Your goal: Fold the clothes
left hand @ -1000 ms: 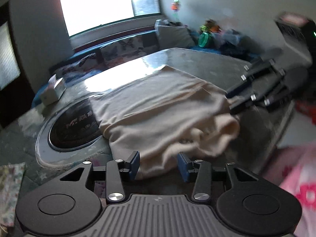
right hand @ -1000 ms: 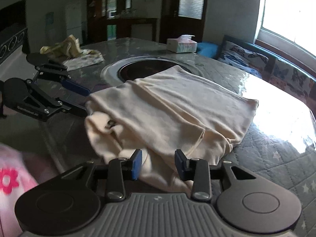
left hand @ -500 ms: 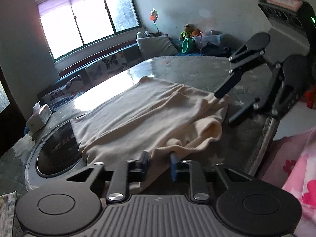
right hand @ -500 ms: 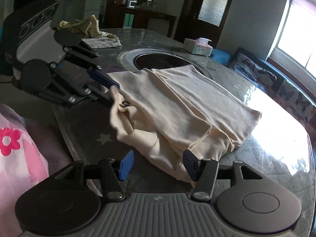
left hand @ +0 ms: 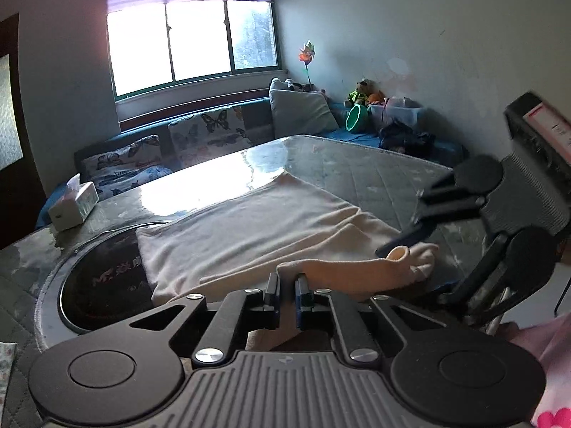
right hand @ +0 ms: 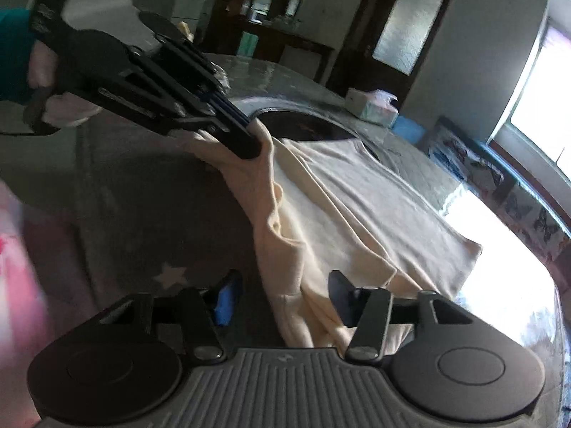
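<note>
A cream garment lies partly folded on the grey quilted table. My left gripper is shut on the garment's near edge and holds a pinch of cloth raised off the table. From the right wrist view, the left gripper holds that edge up, and the garment drapes from it towards my right gripper. The right gripper's jaws are closing with a bunched fold between them, and a gap still shows beside the blue pad. In the left wrist view the right gripper straddles the garment's bunched end.
A round dark hotplate is set into the table under the garment's far end. A tissue box stands beyond it. A bench with butterfly cushions runs under the window. Pink clothing of a person is at the table's near edge.
The left gripper has shut on the garment's near edge and lifted it. The right gripper opened wider, rolled, and moved over the bunched end, with its jaws now narrower again.
</note>
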A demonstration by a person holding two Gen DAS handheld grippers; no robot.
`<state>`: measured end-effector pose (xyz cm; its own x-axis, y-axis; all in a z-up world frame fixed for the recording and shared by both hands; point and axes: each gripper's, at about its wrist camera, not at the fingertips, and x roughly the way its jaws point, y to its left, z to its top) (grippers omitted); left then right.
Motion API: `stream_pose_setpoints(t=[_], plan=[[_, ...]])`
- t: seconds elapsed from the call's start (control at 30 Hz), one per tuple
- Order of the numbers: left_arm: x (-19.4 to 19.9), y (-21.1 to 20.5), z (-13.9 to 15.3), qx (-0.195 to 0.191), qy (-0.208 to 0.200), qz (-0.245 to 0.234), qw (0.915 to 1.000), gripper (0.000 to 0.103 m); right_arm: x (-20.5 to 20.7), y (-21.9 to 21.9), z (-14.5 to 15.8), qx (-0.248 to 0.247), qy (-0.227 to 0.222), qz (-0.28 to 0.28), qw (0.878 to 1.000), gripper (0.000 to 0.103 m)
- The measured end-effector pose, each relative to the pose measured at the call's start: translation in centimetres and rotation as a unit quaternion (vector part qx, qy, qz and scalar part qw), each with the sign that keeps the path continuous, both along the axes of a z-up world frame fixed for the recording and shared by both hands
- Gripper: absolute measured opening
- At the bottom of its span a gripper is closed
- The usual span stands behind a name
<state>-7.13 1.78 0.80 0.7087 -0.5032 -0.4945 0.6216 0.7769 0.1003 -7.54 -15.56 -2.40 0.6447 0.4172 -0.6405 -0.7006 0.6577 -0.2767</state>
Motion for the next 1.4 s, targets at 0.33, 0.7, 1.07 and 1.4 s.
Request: stream_pose_setpoints(t=[0.33,0.7,1.07,1.4], plan=[[-2.0,1.2,-1.3,0.03,-0.008,0.003,0.9995,0.028,3.7,-2.0,2.2,0.091,0.089,-0.042,0.991,0.013],[-2.2,1.1,-3.7,0.111,-0.046,0.005,0.9927,0.039,4.4,-2.1,3.0,0.103,0.084,-0.052,0.99,0.012],[-3.2,1.8,-2.0,0.093,-0.056,-0.008,0.994,0.005,2.2,-2.6,3.6,0.129,0.058,-0.06,0.988,0.008],[-8.0,2.2,2.9,0.061,-0.049,-0.058,0.9953,0.005,-3.1,-5.2,8.0,0.163,0.08,-0.03,0.983,0.008]])
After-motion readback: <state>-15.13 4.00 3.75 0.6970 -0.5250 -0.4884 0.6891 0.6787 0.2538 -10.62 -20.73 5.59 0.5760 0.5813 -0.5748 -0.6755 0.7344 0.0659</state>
